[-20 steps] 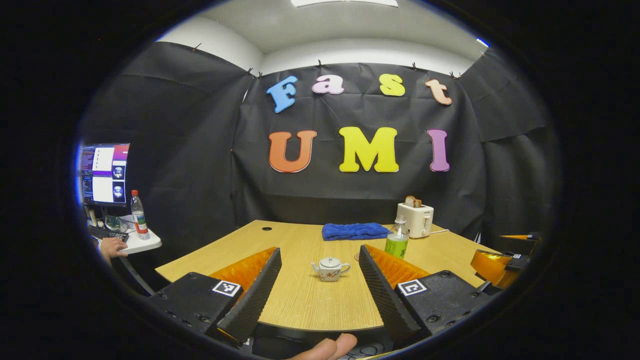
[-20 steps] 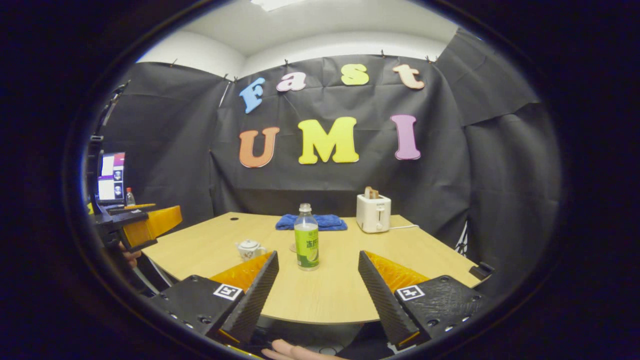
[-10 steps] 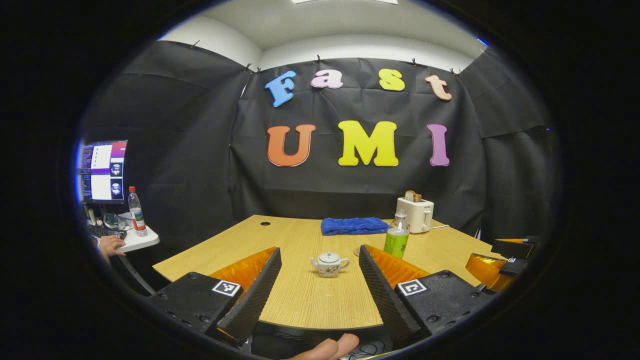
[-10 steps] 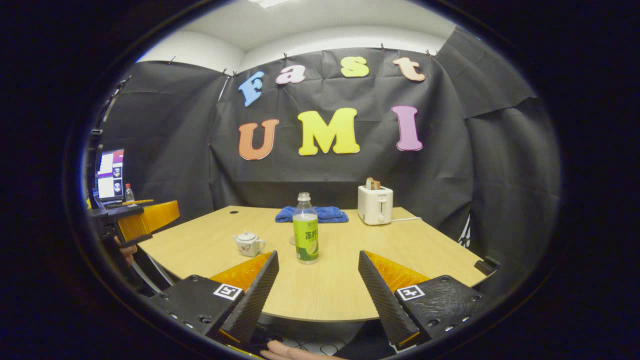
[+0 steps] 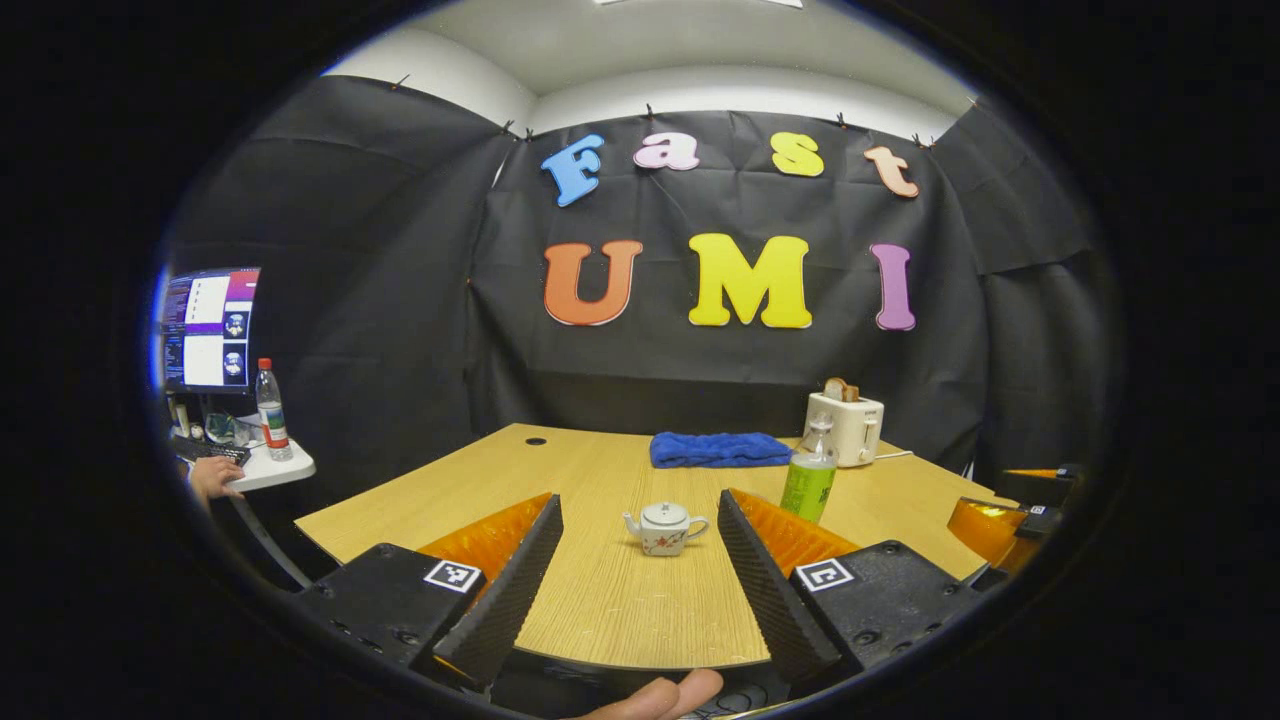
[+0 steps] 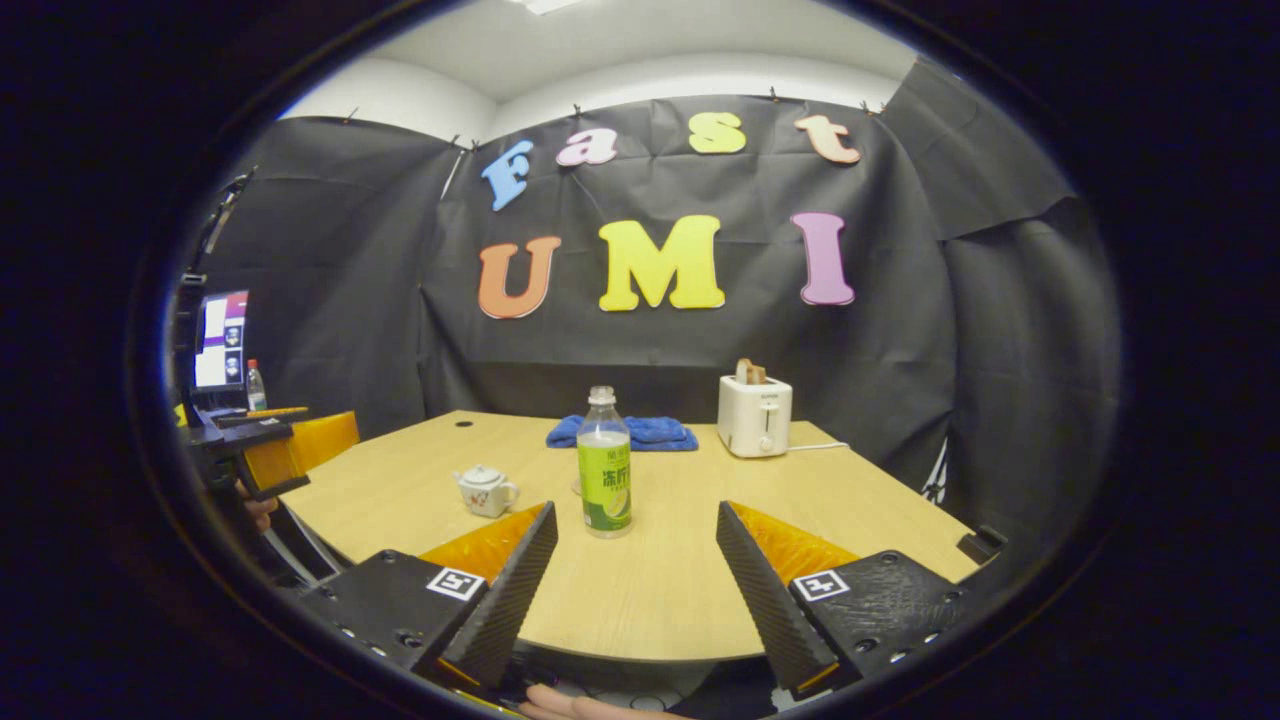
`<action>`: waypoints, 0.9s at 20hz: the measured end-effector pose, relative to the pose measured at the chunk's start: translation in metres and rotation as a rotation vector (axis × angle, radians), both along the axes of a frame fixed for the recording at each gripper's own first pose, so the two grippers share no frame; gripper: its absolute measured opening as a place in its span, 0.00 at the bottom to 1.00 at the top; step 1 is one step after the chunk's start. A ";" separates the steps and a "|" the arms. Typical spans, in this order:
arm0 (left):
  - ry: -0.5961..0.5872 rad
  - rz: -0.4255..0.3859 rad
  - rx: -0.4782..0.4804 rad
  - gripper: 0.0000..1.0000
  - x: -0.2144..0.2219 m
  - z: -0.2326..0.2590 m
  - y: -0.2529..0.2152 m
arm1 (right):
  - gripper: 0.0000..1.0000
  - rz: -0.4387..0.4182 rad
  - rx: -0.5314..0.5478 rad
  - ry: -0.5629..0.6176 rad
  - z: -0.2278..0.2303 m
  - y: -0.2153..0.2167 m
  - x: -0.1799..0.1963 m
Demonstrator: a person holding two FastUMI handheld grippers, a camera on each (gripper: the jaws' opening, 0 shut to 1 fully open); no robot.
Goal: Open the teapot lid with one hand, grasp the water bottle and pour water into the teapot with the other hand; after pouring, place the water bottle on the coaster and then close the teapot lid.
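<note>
A small white teapot (image 5: 665, 527) with its lid on stands mid-table, straight ahead of my open left gripper (image 5: 638, 502) and well beyond its fingertips. The water bottle (image 5: 808, 480) with a green label stands upright to the teapot's right. In the right gripper view the bottle (image 6: 604, 470) is ahead and slightly left of my open right gripper (image 6: 635, 510), with the teapot (image 6: 484, 491) farther left. A small round coaster edge (image 6: 577, 488) peeks out behind the bottle's base. Both grippers are at the table's near edge with nothing between their fingers. The right gripper (image 5: 1000, 520) also shows at the left gripper view's right side.
A folded blue towel (image 5: 720, 449) and a white toaster (image 5: 845, 425) holding toast sit at the back of the wooden table (image 5: 600, 600). To the left a monitor (image 5: 208, 328), another bottle (image 5: 268, 410) on a side shelf, and a person's hand (image 5: 212, 478).
Both grippers shifted only slightly at the table's near edge. The bottle has drifted a little left in the right gripper view. Both grippers stayed open and nothing on the table moved.
</note>
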State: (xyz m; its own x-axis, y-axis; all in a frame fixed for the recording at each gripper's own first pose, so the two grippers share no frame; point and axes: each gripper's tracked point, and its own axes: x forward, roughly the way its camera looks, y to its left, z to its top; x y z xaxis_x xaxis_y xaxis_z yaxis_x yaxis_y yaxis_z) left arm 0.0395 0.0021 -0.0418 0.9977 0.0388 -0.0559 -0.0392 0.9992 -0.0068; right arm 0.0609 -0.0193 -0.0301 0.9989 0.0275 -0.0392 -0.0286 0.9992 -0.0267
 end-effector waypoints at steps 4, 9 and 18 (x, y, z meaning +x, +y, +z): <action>0.062 0.003 0.050 0.98 0.042 -0.035 0.001 | 0.98 0.060 0.020 0.066 -0.021 0.000 0.035; 0.132 -0.015 0.018 0.98 0.106 -0.069 -0.006 | 0.96 0.089 0.040 0.063 -0.027 -0.010 0.071; 0.198 -0.063 -0.071 0.99 0.188 -0.090 -0.011 | 0.95 0.080 0.098 0.046 -0.041 -0.043 0.082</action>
